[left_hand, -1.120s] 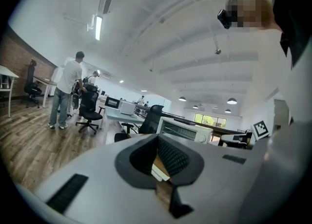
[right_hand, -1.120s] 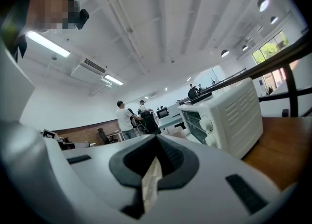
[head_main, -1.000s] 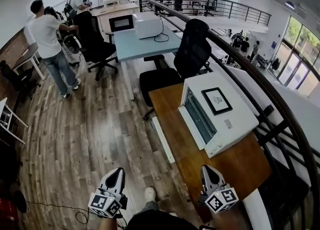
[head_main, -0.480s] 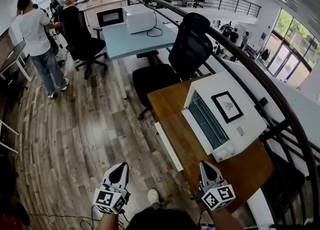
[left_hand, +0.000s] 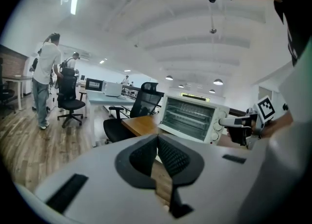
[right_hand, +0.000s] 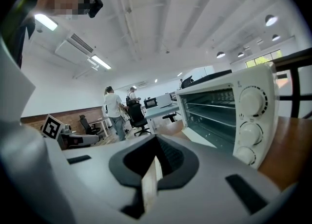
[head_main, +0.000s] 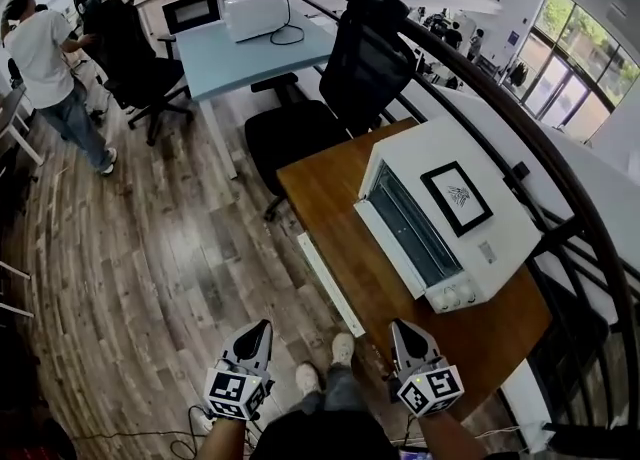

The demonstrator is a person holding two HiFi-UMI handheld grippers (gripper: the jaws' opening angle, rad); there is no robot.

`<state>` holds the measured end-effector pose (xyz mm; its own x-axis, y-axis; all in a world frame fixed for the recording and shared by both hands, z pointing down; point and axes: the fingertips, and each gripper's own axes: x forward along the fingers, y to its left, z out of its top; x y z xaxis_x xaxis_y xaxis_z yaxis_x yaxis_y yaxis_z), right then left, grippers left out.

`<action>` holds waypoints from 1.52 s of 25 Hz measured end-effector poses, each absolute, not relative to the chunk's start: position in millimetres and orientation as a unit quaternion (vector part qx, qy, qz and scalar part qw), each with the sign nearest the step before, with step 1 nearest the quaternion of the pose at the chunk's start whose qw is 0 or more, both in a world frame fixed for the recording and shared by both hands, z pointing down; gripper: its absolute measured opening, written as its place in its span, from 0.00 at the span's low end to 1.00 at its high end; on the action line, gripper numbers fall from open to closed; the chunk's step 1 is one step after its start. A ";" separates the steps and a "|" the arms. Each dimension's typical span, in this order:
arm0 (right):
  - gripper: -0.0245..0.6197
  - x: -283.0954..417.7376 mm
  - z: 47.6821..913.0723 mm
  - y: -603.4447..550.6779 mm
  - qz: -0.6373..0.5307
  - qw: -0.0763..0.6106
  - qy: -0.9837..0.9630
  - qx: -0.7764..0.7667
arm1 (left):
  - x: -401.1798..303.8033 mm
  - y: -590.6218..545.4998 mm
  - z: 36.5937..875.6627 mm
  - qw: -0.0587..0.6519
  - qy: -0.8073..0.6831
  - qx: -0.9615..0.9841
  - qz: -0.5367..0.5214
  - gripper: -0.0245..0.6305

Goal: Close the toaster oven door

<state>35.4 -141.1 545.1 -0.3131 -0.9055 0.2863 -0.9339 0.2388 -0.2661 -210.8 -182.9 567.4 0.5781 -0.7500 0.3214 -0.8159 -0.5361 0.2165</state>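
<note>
The oven [head_main: 450,218] stands on the worktop [head_main: 330,183], along its right edge, just beside the railing [head_main: 560,193]. Its door [head_main: 385,243] lies open on the side facing the floor [head_main: 150,248]. A card [head_main: 456,197] lies on the oven's top.

A chair [head_main: 350,78] stands at the worktop's far end. Behind it is a second worktop [head_main: 230,48] carrying a box [head_main: 250,8]. A person [head_main: 45,58] stands far left.

The left hand-held gripper [head_main: 262,328] is over the floor, left of the worktop. The right hand-held gripper [head_main: 400,328] is at the worktop's near end, before the oven's knobs [head_main: 455,296].
</note>
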 end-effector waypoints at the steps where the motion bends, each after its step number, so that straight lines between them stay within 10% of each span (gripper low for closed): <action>1: 0.03 36.2 548.2 -142.6 0.201 0.038 -0.784 0.586 | -209.4 -183.9 573.0 0.181 -0.448 0.870 0.098 0.05; 21: 0.03 57.9 622.5 -168.7 0.260 0.097 -0.784 0.555 | -145.1 -224.5 662.9 0.338 -0.432 0.829 0.106 0.06; 38: 0.03 75.8 658.3 -169.6 0.296 0.139 -0.788 0.521 | -56.1 -219.4 749.7 0.459 -0.355 0.802 0.142 0.32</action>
<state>75.8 -169.6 658.3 -0.4176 -0.7392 0.5285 -0.9043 0.2812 -0.3211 -56.1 -219.4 749.7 0.7080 -0.4378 0.5541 -0.6995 -0.3271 0.6354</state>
